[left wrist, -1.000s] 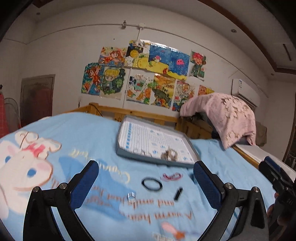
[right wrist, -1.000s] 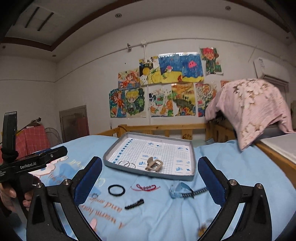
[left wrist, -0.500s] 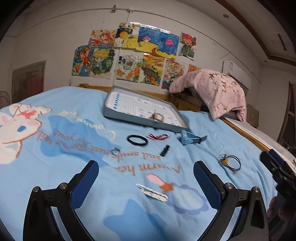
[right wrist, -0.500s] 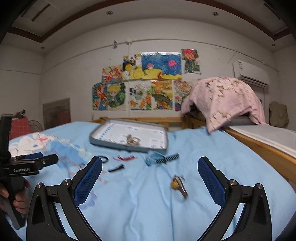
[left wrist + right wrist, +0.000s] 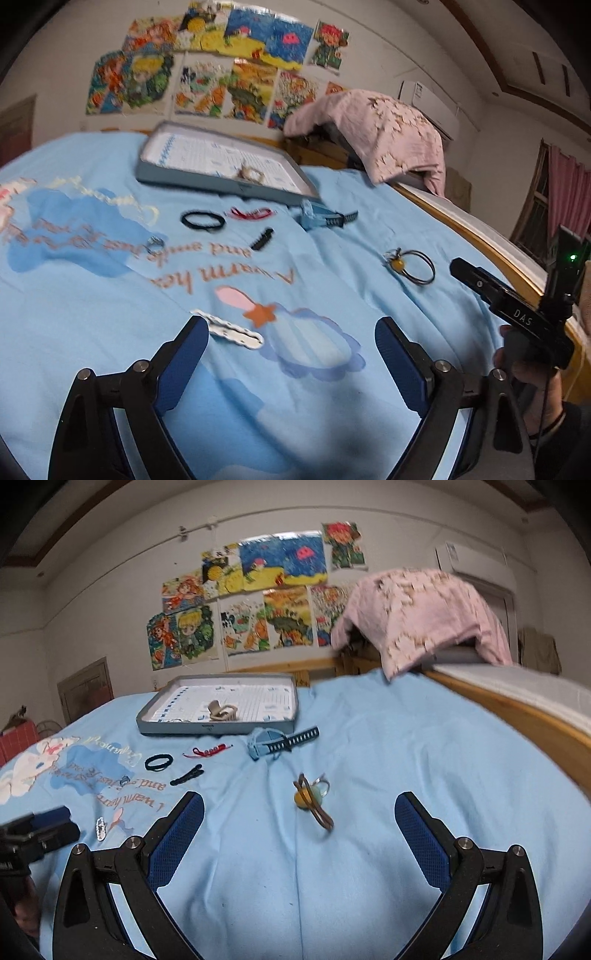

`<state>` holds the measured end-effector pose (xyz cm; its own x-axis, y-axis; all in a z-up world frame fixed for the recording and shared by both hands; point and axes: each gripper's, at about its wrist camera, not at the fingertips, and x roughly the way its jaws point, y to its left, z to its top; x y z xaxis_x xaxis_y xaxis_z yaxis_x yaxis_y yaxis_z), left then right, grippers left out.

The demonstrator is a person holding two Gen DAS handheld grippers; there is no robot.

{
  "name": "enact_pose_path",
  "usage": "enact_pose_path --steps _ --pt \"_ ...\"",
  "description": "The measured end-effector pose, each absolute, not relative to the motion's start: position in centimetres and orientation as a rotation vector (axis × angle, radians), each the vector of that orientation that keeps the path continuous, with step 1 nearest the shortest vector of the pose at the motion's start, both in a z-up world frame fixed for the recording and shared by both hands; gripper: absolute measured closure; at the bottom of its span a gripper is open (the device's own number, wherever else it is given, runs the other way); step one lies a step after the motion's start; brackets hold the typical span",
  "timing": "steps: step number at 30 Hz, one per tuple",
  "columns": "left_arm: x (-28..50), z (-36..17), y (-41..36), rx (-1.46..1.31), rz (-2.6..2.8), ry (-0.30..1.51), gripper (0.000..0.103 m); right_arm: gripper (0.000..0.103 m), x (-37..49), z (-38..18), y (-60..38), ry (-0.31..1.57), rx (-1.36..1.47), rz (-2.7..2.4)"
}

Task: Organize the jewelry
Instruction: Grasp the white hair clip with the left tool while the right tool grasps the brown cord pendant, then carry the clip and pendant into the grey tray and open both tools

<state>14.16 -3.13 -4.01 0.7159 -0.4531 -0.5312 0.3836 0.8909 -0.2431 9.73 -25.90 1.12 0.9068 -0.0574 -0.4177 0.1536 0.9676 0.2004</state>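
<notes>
A grey tray (image 5: 184, 181) (image 5: 177, 728) with a grid liner lies at the far side of the blue bedspread, holding a beige clip (image 5: 221, 710). Loose on the spread are a black hair tie (image 5: 203, 220) (image 5: 159, 762), a red cord (image 5: 251, 213) (image 5: 207, 752), a black clip (image 5: 261, 239) (image 5: 187, 775), a silver ring (image 5: 155, 243), a blue band (image 5: 321, 218) (image 5: 273, 743), a yellow-bead hair tie (image 5: 410, 264) (image 5: 314, 801) and a white hair clip (image 5: 232, 332) (image 5: 100, 827). My left gripper (image 5: 288, 339) is open, the white clip by its left finger. My right gripper (image 5: 299, 812) is open around the bead tie.
A pink blanket (image 5: 384, 133) (image 5: 421, 616) hangs over the wooden bed frame (image 5: 517, 716) at the right. Drawings (image 5: 251, 598) cover the back wall. The right gripper's body (image 5: 517, 314) shows at the right of the left wrist view.
Both grippers have pulled back and tilted down from the tray. More of the bedspread shows, with the white clip and bead tie now close to the fingers.
</notes>
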Motion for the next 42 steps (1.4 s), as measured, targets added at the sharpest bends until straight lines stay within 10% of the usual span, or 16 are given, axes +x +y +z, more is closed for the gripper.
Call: enact_pose_path --steps 18,34,42 --pt "18.7 -7.2 -3.4 -0.196 -0.359 0.830 0.043 0.006 16.2 -3.4 -24.9 0.584 0.190 -0.029" --pt "20.5 -8.3 -3.2 -0.214 -0.342 0.801 0.089 0.066 19.8 -4.8 -24.0 0.601 0.243 0.065" --pt "20.1 -8.5 -3.6 -0.188 -0.364 0.789 0.096 0.071 20.5 -5.2 -23.2 0.624 0.240 0.134"
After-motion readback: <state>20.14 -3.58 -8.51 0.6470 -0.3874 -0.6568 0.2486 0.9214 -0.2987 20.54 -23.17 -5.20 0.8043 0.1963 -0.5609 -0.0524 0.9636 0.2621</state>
